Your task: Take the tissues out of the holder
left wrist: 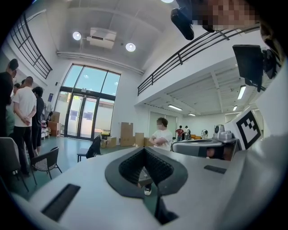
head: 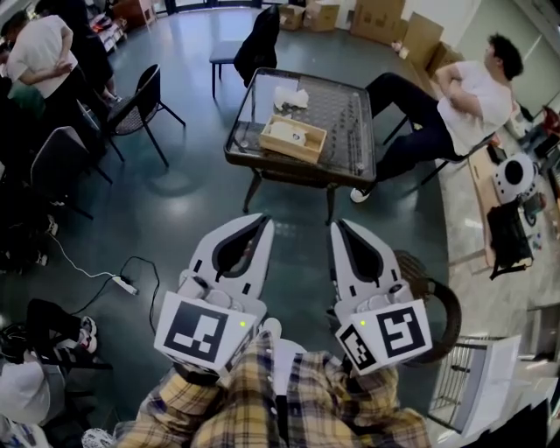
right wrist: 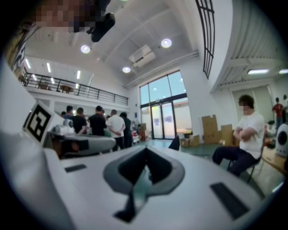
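HANDS OFF, FOR NOW: The left gripper (head: 255, 226) & right gripper (head: 343, 227) hang side by side above the person's plaid clothing (head: 262, 398). Both have jaws pressed together w/ nothing between them. Tips point toward a dark mesh-top table (head: 350, 162) that stands well apart from them across a dark green floor (head: 192, 219).

The tissue holder (head: 287, 147) sits on the table's near-left part. It is a shallow, open, light-wood box, set at a slight angle to the table edge. The tissues (head: 294, 133) lie flat inside it as a white stack w/ a small dark mark on top. A crumpled white tissue (head: 291, 96) lies loose on the tabletop beyond the holder, apart from it, nr the far edge.

Around the table:
- A seated person in a white shirt (head: 468, 96) is at right, legs stretched toward the table.
- Black chairs (head: 140, 101) are at left, w/ standing people (head: 39, 52) behind them.
- A chair draped w/ a dark jacket (head: 259, 44) is at the far side.
- Cardboard boxes (head: 381, 17) stand along the back.
- A power strip (head: 125, 284) & cable lie on the floor at left.
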`<state>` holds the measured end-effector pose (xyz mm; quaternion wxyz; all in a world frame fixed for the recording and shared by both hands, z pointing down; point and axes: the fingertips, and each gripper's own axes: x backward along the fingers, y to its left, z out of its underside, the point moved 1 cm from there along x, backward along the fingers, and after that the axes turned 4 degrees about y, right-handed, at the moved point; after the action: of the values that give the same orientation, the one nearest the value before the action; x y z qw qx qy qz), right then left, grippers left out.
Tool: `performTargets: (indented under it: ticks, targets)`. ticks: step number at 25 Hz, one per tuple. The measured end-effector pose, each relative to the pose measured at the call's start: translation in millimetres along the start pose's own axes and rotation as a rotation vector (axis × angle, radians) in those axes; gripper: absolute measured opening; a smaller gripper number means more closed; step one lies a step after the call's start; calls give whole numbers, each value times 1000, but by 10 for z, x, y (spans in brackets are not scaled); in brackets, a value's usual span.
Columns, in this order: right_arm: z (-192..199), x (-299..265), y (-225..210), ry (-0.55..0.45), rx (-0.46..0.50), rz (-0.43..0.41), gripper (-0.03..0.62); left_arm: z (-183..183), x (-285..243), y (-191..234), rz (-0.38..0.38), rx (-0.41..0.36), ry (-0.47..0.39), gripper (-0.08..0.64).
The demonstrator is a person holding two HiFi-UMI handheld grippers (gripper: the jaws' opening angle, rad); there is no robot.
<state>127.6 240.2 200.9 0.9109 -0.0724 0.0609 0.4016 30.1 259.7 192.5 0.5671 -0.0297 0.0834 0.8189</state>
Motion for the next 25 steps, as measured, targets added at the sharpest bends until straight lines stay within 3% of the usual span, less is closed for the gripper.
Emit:
performTargets:
  ticks: [11,25]
  targets:
    - [27,-779,-458,18,-3,17,8,-33,-790,490,16,9,7,8]
    - [-398,-2415,-997,-26,-34,125,8,-447,-1958,1845,86,-36,9,8]
